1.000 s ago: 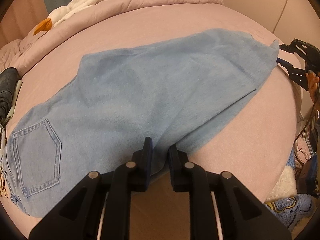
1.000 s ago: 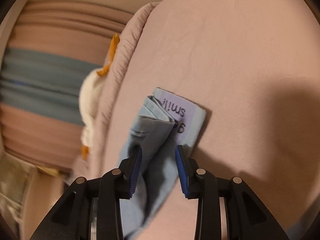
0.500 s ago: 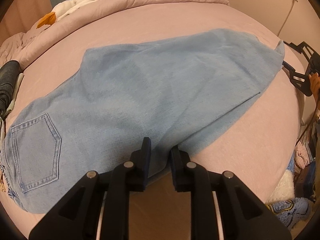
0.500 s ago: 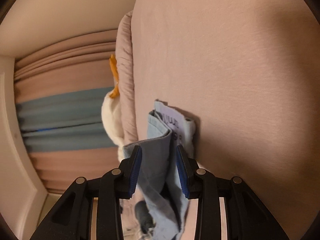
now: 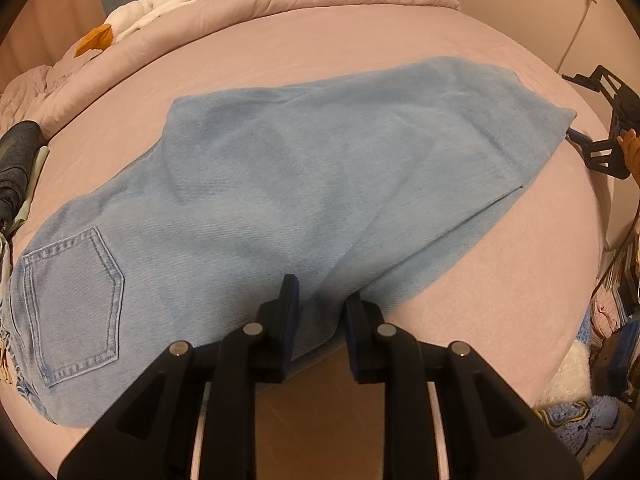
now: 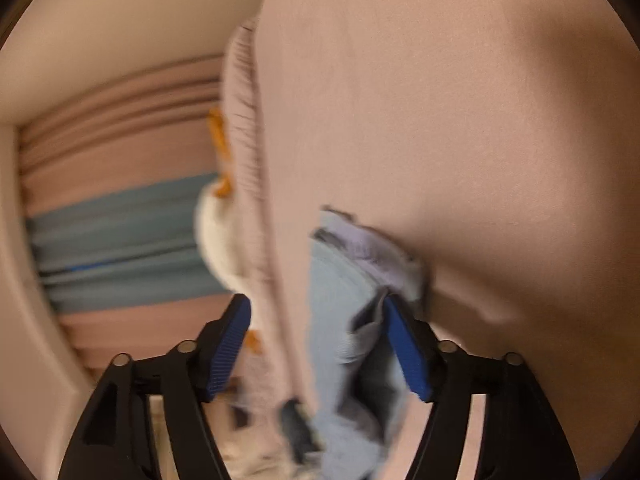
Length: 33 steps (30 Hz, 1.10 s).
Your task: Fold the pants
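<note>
The left gripper [image 5: 318, 304] is clamped on the pants [image 5: 304, 184] edge at lower centre. The right gripper [image 6: 320, 344] stands apart, hem loose between. Risk: the hem drops, spoiling the fold.

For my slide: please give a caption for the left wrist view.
Left gripper jaws pinch the near edge of light-blue pants spread on a pink bed.

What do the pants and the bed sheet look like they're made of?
Pants: likely light-blue denim, matte, judging by the diagonal twill weave and the stitched patch pocket. Sheet: smooth, matte pink woven fabric, maybe cotton; the fibre can't be told.
</note>
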Each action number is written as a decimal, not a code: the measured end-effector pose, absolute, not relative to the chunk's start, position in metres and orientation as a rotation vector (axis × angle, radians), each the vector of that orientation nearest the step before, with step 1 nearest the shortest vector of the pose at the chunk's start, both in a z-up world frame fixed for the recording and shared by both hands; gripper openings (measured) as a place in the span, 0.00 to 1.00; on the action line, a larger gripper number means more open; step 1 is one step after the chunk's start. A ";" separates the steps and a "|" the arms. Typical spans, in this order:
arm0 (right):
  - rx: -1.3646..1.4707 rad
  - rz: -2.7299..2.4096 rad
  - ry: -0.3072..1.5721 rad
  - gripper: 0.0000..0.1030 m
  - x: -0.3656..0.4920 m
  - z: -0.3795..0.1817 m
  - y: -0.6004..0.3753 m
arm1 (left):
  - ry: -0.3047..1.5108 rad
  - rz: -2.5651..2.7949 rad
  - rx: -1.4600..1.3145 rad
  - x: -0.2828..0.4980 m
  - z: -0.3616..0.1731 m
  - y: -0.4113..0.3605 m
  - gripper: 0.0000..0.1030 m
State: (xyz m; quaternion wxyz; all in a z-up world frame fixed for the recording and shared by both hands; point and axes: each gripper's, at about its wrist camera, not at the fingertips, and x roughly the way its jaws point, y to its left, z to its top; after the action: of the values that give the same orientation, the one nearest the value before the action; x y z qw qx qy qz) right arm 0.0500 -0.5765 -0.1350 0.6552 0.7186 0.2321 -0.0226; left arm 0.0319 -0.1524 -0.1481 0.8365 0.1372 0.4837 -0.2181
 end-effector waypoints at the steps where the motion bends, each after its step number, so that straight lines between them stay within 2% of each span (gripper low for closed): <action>1: 1.625 -0.045 0.560 0.68 0.053 -0.136 -0.576 | 1.024 -0.462 0.290 0.032 -0.148 -0.152 0.22; 7: 1.456 -0.056 0.684 0.66 0.072 -0.123 -0.567 | 1.026 -0.467 0.289 0.034 -0.147 -0.151 0.22; 8: 1.395 -0.061 0.711 0.61 0.074 -0.118 -0.565 | 1.026 -0.467 0.286 0.035 -0.147 -0.151 0.22; 10: 1.195 -0.111 0.803 0.26 0.089 -0.103 -0.557 | 1.026 -0.467 0.281 0.037 -0.146 -0.151 0.22; 12: 1.022 -0.144 0.857 0.10 0.100 -0.093 -0.551 | 1.025 -0.472 0.274 0.038 -0.145 -0.151 0.22; 15: 0.807 -0.159 0.908 0.08 0.114 -0.076 -0.541 | 1.027 -0.478 0.276 0.038 -0.147 -0.153 0.23; 19: 0.576 -0.186 0.771 0.08 0.103 -0.032 -0.529 | 1.022 -0.488 0.281 0.039 -0.148 -0.158 0.24; 21: 0.523 -0.236 0.752 0.08 0.102 -0.033 -0.530 | 1.023 -0.493 0.281 0.039 -0.149 -0.158 0.25; 23: 0.517 -0.313 0.834 0.08 0.107 -0.059 -0.537 | 1.025 -0.499 0.279 0.039 -0.149 -0.157 0.27; 25: 0.505 -0.356 0.871 0.08 0.108 -0.081 -0.542 | 1.027 -0.497 0.283 0.039 -0.146 -0.155 0.34; 27: 0.563 -0.364 0.873 0.08 0.104 -0.098 -0.553 | 1.025 -0.499 0.271 0.036 -0.140 -0.150 0.35; 29: 0.596 -0.382 0.836 0.08 0.097 -0.094 -0.559 | 1.010 -0.532 0.221 0.031 -0.129 -0.141 0.36; 33: 0.480 -0.488 0.821 0.12 0.089 -0.072 -0.554 | 0.963 -0.518 0.130 0.034 -0.112 -0.120 0.51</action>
State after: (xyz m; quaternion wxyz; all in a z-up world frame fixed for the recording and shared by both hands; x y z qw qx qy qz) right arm 0.0889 -0.5541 -0.0718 0.8607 0.2287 0.3911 -0.2324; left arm 0.0336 -0.1195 -0.1125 0.8522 0.0618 0.4576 -0.2461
